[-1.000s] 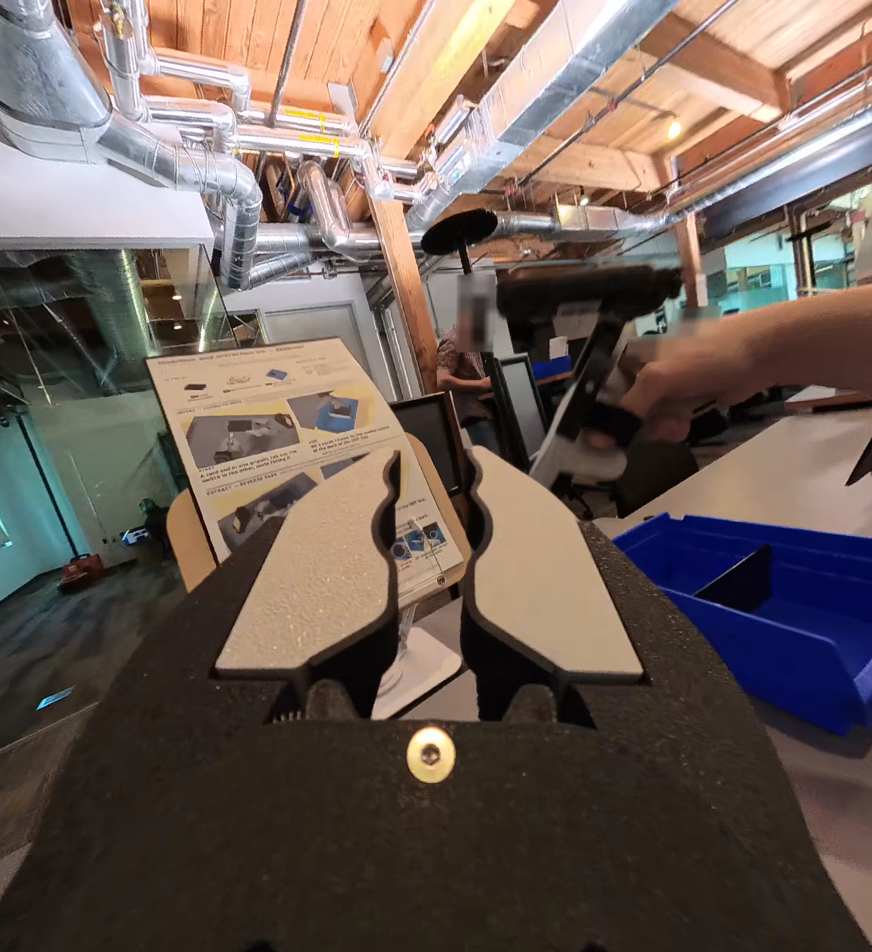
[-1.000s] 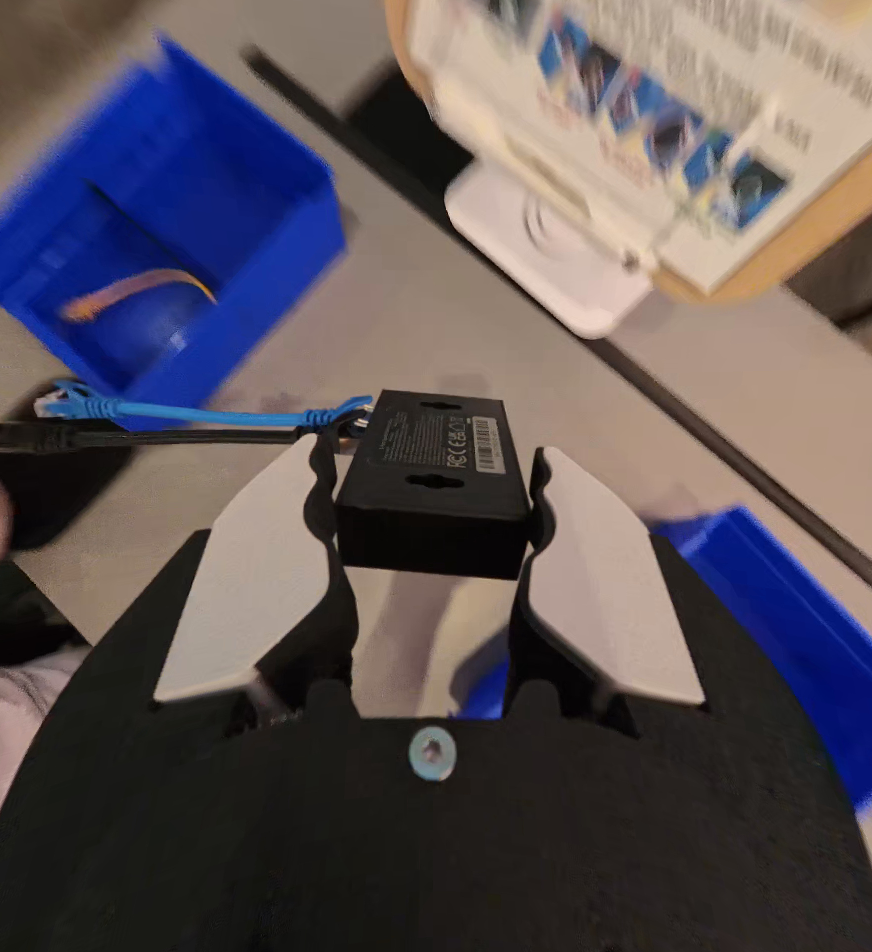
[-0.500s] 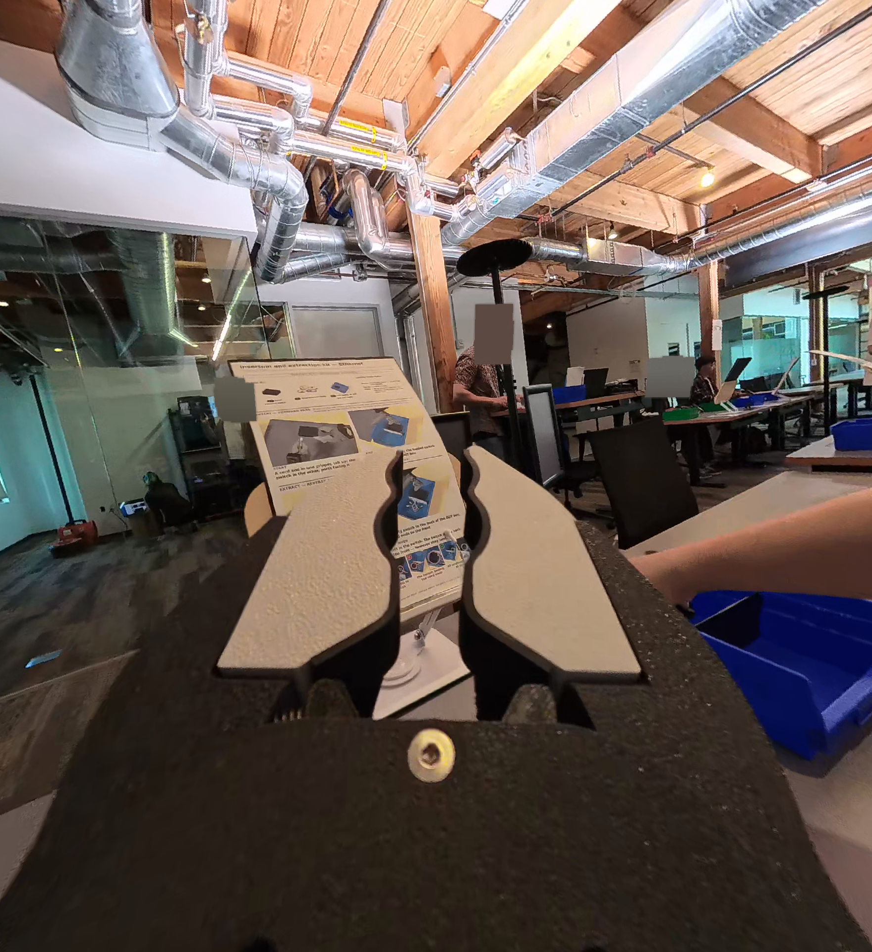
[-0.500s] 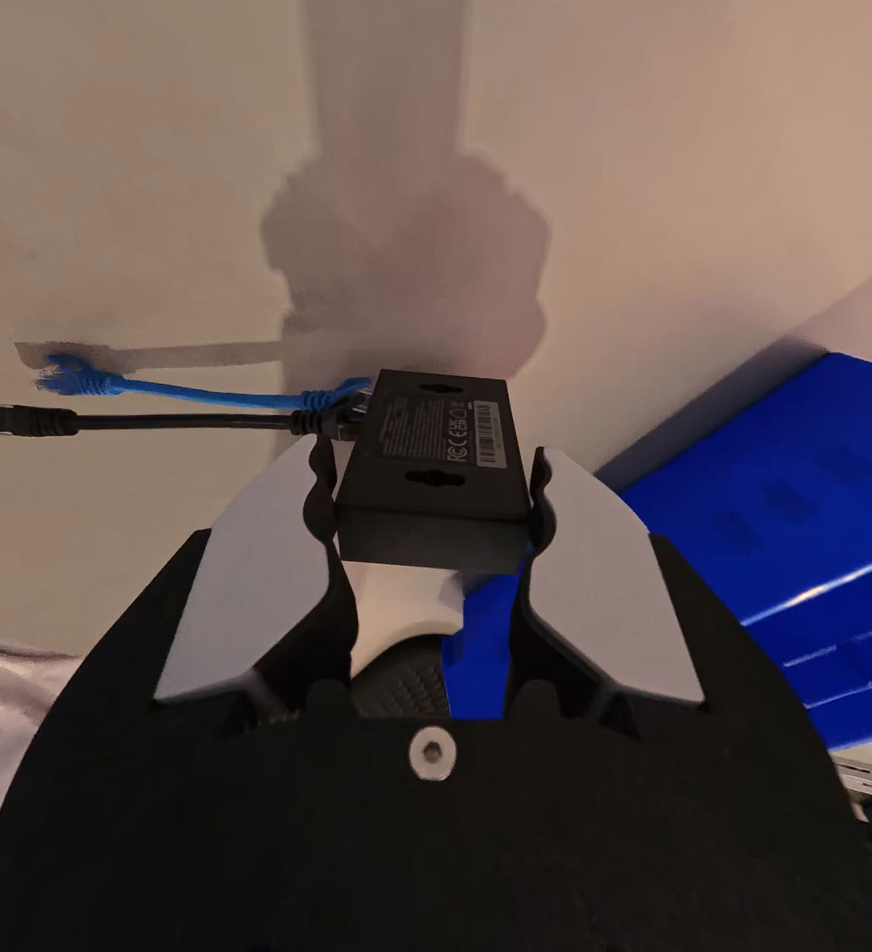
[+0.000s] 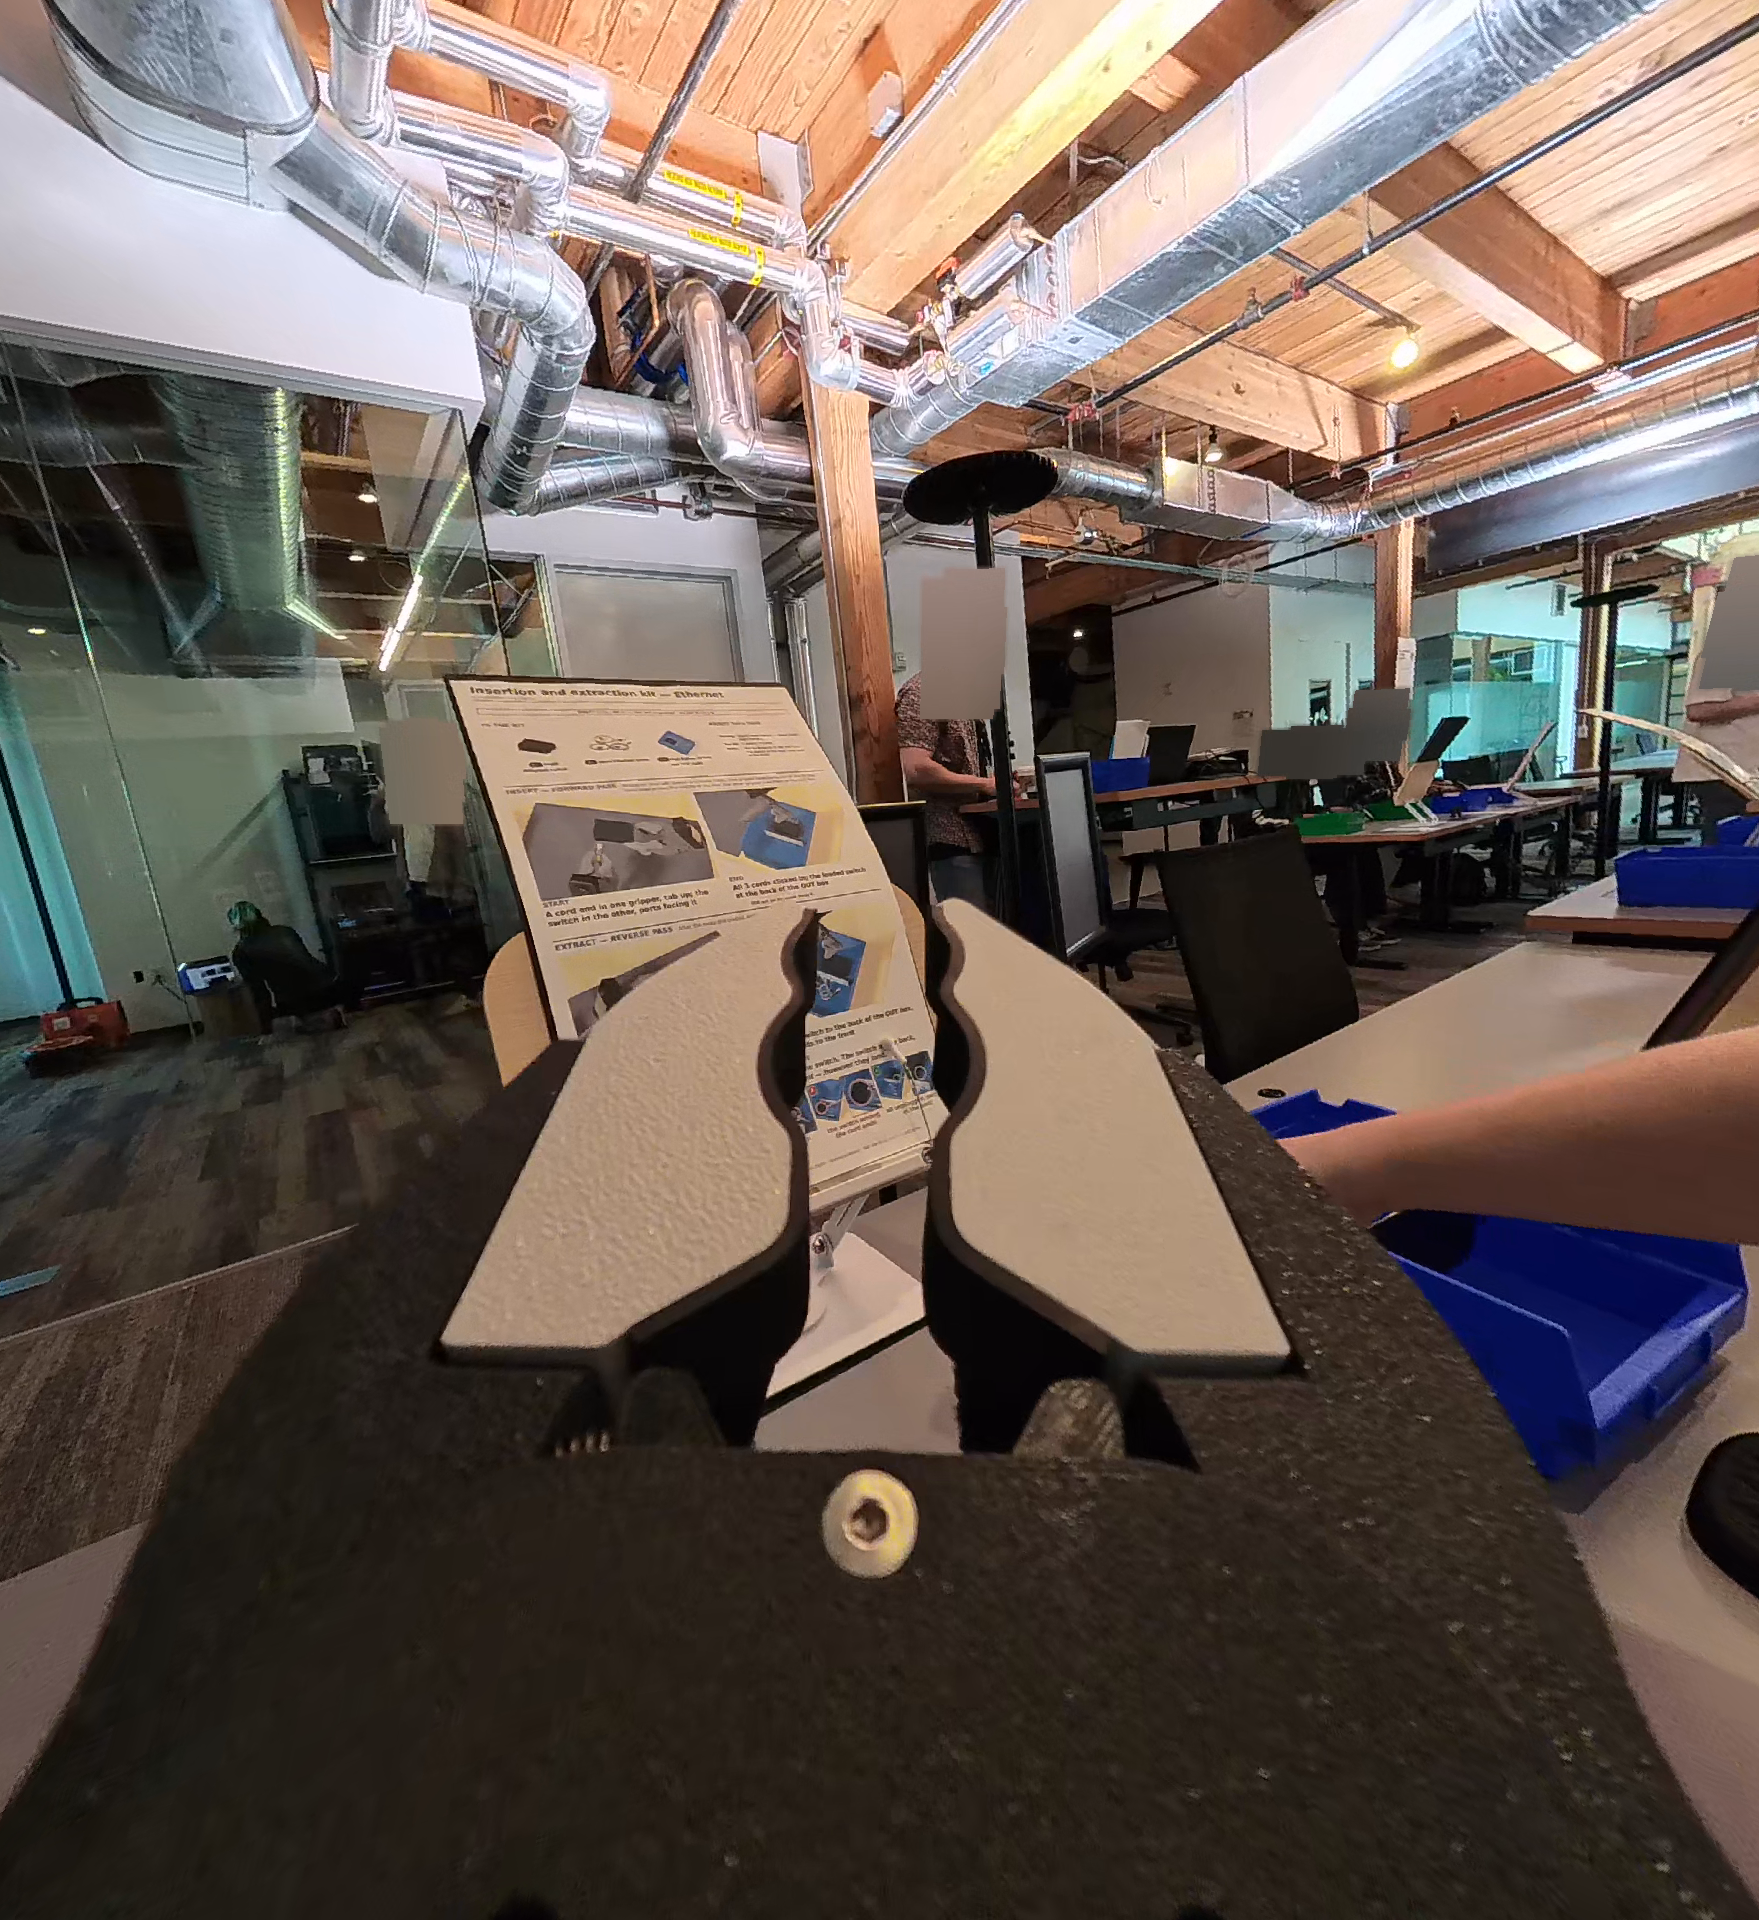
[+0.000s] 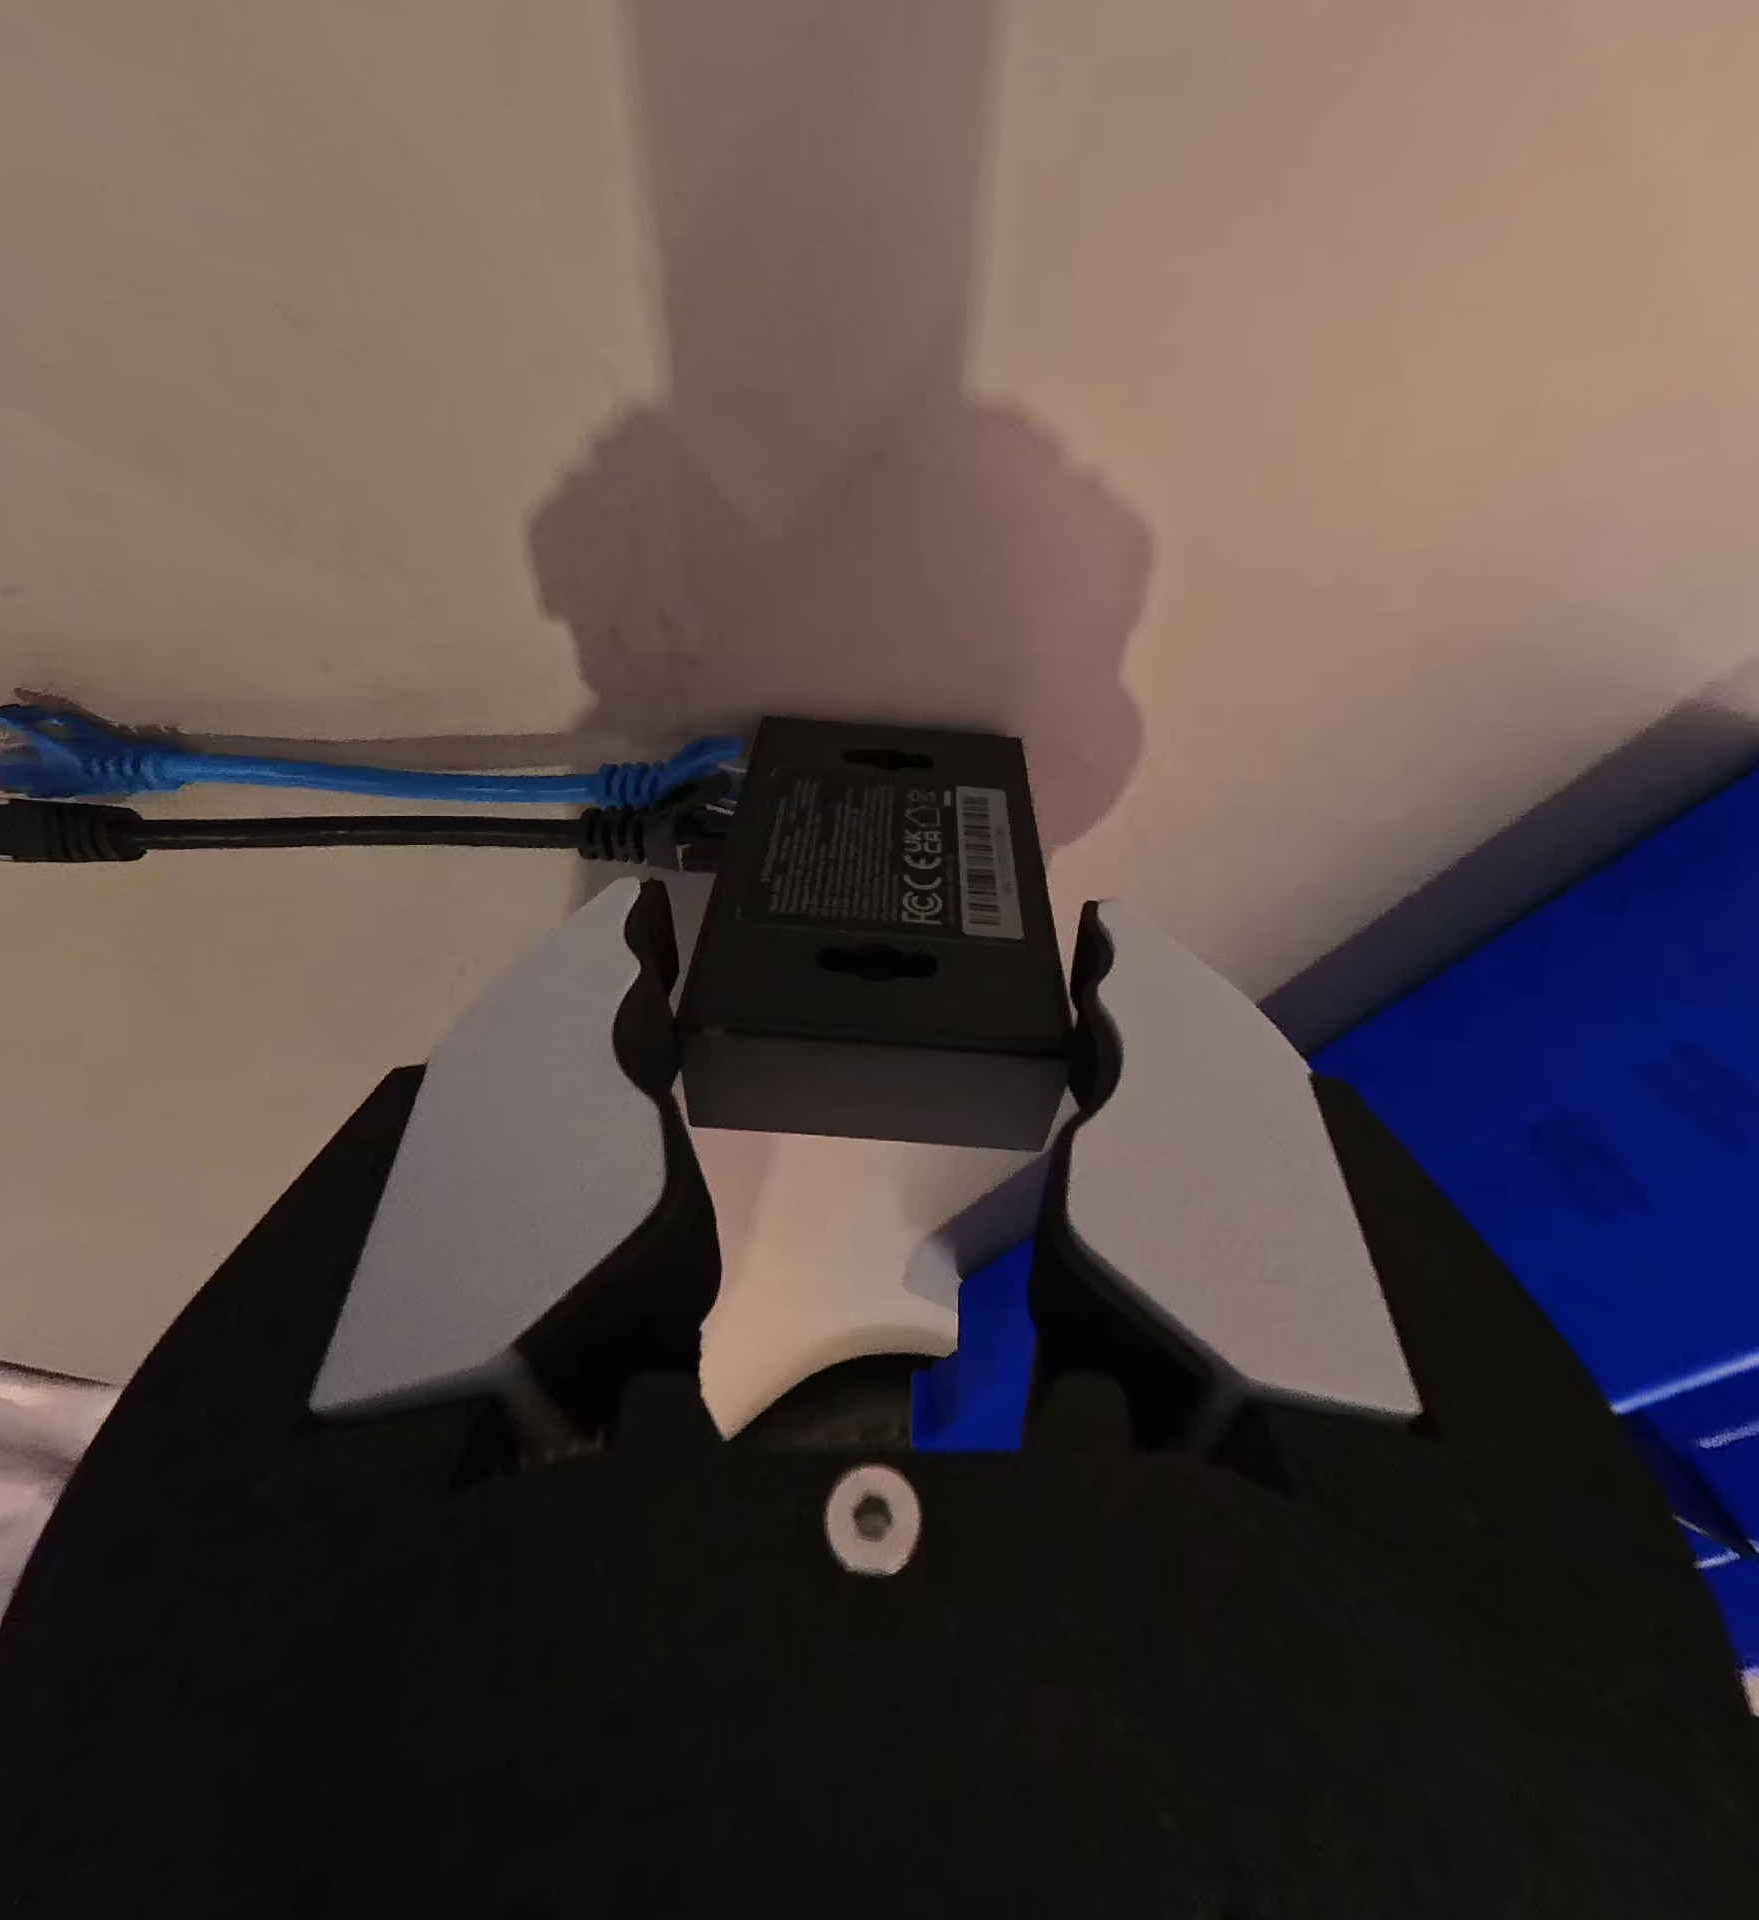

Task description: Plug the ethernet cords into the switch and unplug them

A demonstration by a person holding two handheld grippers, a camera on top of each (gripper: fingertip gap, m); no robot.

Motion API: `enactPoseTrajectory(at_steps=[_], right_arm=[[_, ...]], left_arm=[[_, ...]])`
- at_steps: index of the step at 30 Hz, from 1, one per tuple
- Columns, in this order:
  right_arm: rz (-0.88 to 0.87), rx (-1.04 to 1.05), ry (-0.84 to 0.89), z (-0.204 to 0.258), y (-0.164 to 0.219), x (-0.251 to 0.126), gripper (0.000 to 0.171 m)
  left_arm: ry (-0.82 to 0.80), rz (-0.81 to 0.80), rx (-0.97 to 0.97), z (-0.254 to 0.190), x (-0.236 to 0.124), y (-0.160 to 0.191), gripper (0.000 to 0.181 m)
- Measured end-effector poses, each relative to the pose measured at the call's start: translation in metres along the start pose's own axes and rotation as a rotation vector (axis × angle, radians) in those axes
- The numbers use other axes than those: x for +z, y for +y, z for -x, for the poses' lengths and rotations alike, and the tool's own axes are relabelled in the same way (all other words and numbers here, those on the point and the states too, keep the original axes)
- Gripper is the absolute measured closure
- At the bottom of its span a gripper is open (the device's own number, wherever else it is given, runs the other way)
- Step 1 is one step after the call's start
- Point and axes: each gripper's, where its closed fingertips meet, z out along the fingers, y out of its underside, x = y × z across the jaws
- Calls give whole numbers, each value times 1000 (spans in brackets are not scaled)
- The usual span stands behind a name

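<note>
Switch (image 6: 870, 935) clamped between right gripper (image 6: 867, 971) fingers, underside up, just above beige table (image 6: 231, 416); blue cord (image 6: 366, 774) and black cord (image 6: 355, 831) plugged in its left side, free ends sticking out, likely held steady for next plug or pull. Blue bin (image 6: 1581, 1091) at right.

Left wrist view: left gripper (image 5: 870, 997) raised idle, jaws nearly closed, narrow gap, holding nothing. Instruction sheet (image 5: 667, 831) on stand beyond; forearm (image 5: 1581, 1132) reaches across blue bin (image 5: 1581, 1320).

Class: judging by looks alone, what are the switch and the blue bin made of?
Switch: probably matte black painted metal or hard plastic; flat crisp-edged panels, dull sheen. Blue bin: glossy moulded plastic, by its bright highlight and pressed-in shapes.
</note>
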Motion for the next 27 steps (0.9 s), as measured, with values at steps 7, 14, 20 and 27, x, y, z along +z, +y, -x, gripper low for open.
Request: enactPoseTrajectory(at_steps=[7,14,20,27], right_arm=[[-37,-35,29,-4,-12,-1,99],[-57,-101,62,-6,-15,-5,97],[-267,-117,17,1,-37,-41,92],[-789,-207,18,30,-49,-131,95]], left_arm=[[6,19,11,-3,3,4,162],[6,30,12,-3,6,9,162],[1,43,19,-3,9,13,162],[9,123,44,-4,15,27,162]])
